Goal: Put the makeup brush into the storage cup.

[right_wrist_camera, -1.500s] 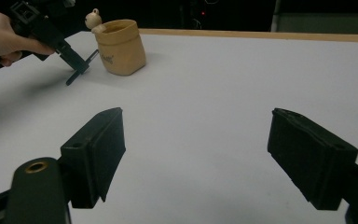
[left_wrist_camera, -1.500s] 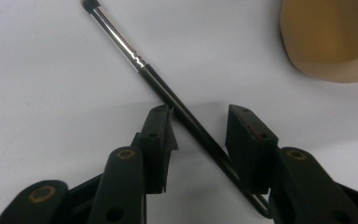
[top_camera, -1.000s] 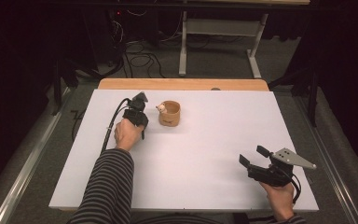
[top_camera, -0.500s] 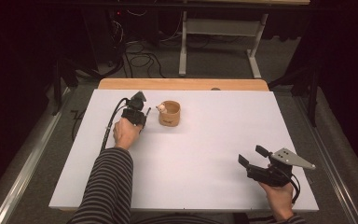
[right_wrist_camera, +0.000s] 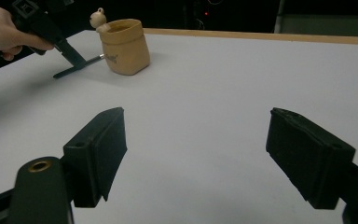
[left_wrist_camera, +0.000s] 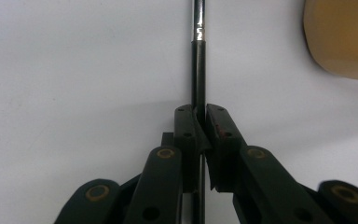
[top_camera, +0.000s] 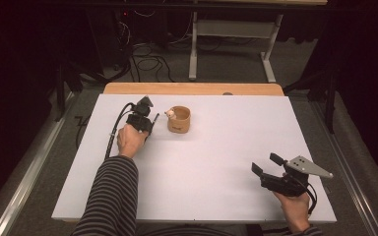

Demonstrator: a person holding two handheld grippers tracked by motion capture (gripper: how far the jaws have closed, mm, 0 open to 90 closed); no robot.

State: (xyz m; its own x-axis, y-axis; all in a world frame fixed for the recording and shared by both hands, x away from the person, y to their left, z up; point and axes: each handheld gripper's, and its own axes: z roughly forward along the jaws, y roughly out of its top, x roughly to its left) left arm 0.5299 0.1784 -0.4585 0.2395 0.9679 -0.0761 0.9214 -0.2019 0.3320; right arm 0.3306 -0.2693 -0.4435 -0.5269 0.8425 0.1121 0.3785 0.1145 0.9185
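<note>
Pen in the jaws, pot just ahead: the left gripper (top_camera: 145,119) clamps a slim black pen (left_wrist_camera: 198,70) beside a tan holder at the far left of the white table (top_camera: 216,162).

The left gripper's jaws are clenched on the pen's barrel, which lies low over the table with its silver-banded end pointing on past them. The step in hand looks like carrying the pen to the holder (top_camera: 179,119); the next move likely calls for lifting and tipping the pen upright over the open mouth. The holder is a small, soft-looking sack-shaped cup, upright, with a pale figurine (right_wrist_camera: 98,18) at its rim. Well apart, at the near right edge, the right gripper (top_camera: 268,169) hovers spread wide, holding nothing.
</note>
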